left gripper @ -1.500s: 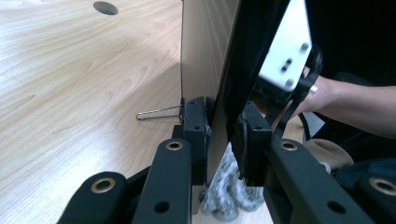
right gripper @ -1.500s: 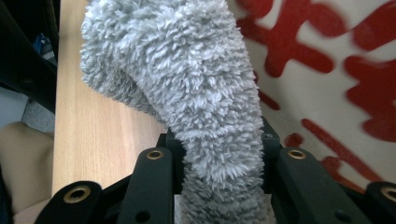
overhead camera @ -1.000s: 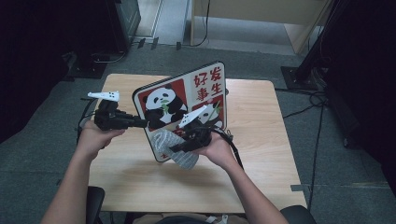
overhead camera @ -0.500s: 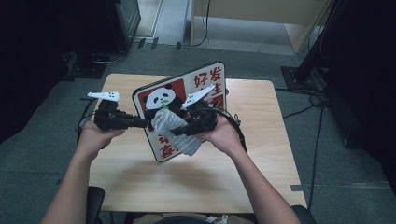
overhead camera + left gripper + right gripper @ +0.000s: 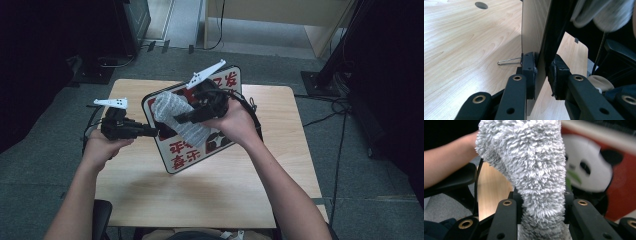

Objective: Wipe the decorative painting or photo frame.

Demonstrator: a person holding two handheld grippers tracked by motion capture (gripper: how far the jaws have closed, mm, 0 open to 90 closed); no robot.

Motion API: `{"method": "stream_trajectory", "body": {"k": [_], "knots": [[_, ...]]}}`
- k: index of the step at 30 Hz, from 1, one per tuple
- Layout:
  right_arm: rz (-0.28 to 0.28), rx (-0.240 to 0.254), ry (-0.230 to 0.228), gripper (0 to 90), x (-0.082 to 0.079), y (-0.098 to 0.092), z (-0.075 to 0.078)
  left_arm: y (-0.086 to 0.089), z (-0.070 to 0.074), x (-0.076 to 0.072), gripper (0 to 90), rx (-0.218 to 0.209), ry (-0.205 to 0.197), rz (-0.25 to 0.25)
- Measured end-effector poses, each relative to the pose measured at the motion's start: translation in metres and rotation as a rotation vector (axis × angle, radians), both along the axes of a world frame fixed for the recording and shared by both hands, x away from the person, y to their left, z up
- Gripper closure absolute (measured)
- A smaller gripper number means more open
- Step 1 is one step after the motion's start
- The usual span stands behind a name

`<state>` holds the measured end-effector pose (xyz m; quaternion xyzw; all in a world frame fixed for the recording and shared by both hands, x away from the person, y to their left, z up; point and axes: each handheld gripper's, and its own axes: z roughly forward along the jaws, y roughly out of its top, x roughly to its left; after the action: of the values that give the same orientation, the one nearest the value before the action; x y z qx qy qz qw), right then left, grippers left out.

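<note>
A board (image 5: 197,150) printed with a panda and red characters stands tilted on edge over the wooden table (image 5: 210,200). My left gripper (image 5: 152,131) is shut on the board's left edge (image 5: 541,62), one pad on each face. My right gripper (image 5: 180,119) is shut on a grey fluffy cloth (image 5: 175,117) held up against the board's upper face. In the right gripper view the cloth (image 5: 534,170) rises between the jaws, with the panda picture (image 5: 586,170) blurred behind it. The cloth (image 5: 599,12) also hangs at the top right of the left gripper view.
A thin wire clip (image 5: 509,61) lies on the table behind the board. A round cable hole (image 5: 481,5) is in the tabletop farther off. Dark stands and cables (image 5: 330,70) surround the table on the grey floor.
My right gripper has lifted the cloth from the board's lower part up to its upper part. The left gripper and the board have stayed put.
</note>
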<state>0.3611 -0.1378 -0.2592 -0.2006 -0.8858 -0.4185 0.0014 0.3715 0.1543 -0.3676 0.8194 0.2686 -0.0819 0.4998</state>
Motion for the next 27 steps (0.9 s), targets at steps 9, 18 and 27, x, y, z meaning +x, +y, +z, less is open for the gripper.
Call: {"method": "stream_trajectory", "body": {"k": [9,18,27], "knots": [[-0.008,0.02,-0.066,69.1,0.011,0.02,0.053,0.0,0.0,0.0,77.1,0.002,-0.008,0.001],[-0.056,0.046,-0.032,68.6,0.041,0.046,0.069,0.0,0.0,0.0,77.3,0.0,-0.01,-0.001],[-0.04,-0.029,0.018,67.7,0.058,0.064,0.046,0.001,-0.001,0.001,77.6,-0.001,-0.012,-0.002]]}}
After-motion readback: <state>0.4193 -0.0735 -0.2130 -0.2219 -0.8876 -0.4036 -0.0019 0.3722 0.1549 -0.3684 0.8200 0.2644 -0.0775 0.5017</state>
